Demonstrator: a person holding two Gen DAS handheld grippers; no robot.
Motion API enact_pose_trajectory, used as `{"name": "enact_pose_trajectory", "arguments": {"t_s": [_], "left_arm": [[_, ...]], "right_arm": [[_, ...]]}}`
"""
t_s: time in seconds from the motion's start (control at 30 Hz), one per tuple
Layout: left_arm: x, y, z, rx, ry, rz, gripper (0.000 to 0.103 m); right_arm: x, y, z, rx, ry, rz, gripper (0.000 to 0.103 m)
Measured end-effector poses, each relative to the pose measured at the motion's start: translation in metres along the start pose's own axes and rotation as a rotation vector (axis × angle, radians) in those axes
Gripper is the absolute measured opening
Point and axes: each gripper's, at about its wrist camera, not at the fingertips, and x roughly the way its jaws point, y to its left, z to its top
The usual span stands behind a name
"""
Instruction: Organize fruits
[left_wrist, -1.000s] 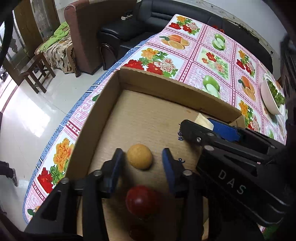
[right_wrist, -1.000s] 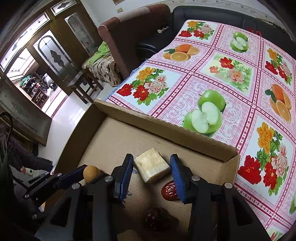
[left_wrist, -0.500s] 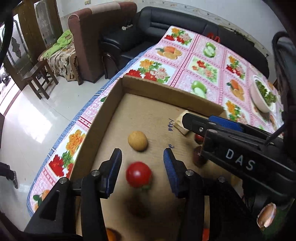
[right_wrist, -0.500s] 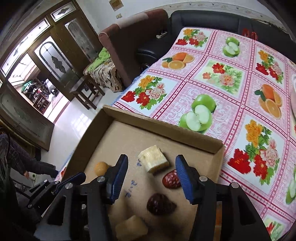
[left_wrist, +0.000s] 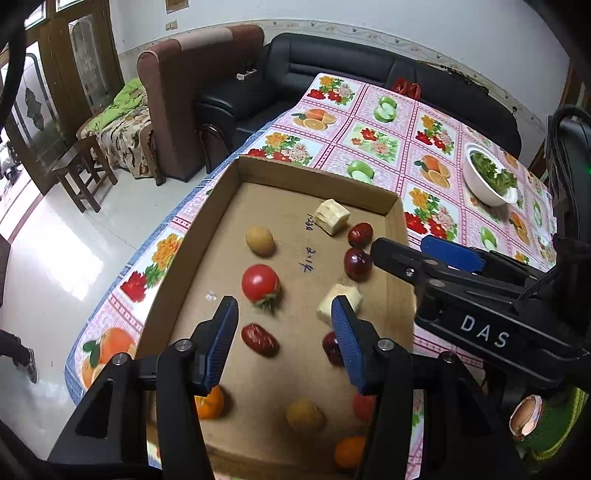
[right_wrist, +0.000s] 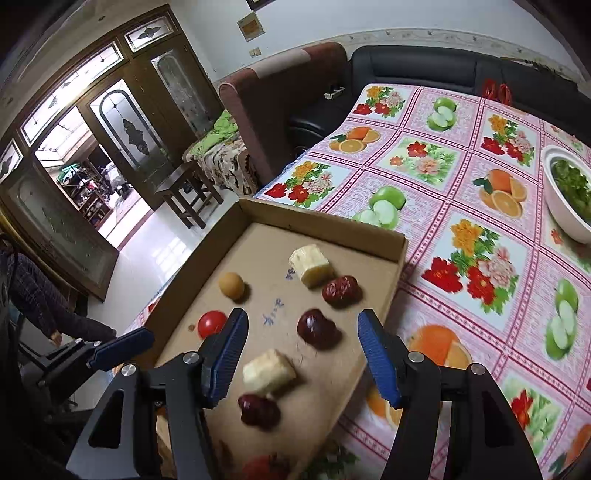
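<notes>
From the left wrist view, the left hand-held gripper (left_wrist: 282, 326) hangs over a shallow cardboard box (left_wrist: 317, 182) that sits on the tabletop (left_wrist: 384, 136), which wears a pink cloth printed with fruit and flowers. Its blue jaws are opening, wide apart, with nothing gripped; a red date (left_wrist: 259, 339) lies on the box floor in the gap below them. Further in sit a red tomato (left_wrist: 260, 283) with its green stalk, a round tan fruit (left_wrist: 260, 240), two pale cut chunks (left_wrist: 331, 216), a dark plum-like fruit (left_wrist: 357, 263) and another date (left_wrist: 360, 235). Near the bottom edge are small oranges (left_wrist: 209, 403), partly hidden by the fingers. The right hand-held gripper (left_wrist: 417, 254) reaches in from the right side above the box. A white bowl of greens (left_wrist: 487, 177) stands well apart on the cloth.

From the right wrist view, the right hand-held gripper (right_wrist: 301, 356) is also opening, its jaws spread and empty. Below and between them lie a pale chunk (right_wrist: 269, 372) and the dark round fruit (right_wrist: 317, 328), neither touched by the pads. A dark date (right_wrist: 258, 406) rests just beside the chunk. The tomato (right_wrist: 210, 322) peeks out left of the left finger. A person's sleeve (right_wrist: 40, 306) shows at the far left.
</notes>
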Motion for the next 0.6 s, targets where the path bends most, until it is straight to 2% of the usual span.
{"name": "enact_pose_trajectory", "arguments": {"t_s": [0.1,0.2,0.33,0.5,0.6], "left_arm": [[-0.013,-0.003,-0.011,-0.002,-0.017,0.000,0.051],[-0.024,-0.008,-0.024,0.016,-0.039,0.019,0.052],[-0.033,-0.012,-0.041,0.022,-0.048,0.023,0.058],[-0.043,-0.011,-0.056,0.015,-0.057,0.029,0.058],[-0.050,-0.010,-0.064,0.020,-0.069,0.043,0.058]], "right_arm": [[-0.013,0.000,-0.007,-0.024,-0.017,0.008,0.064],[-0.028,0.004,-0.019,-0.097,-0.038,0.027,0.069],[-0.042,0.008,-0.035,-0.201,-0.049,0.046,0.071],[-0.054,0.011,-0.056,-0.319,-0.019,0.056,0.072],[-0.060,0.014,-0.069,-0.390,-0.019,0.031,0.072]]}}
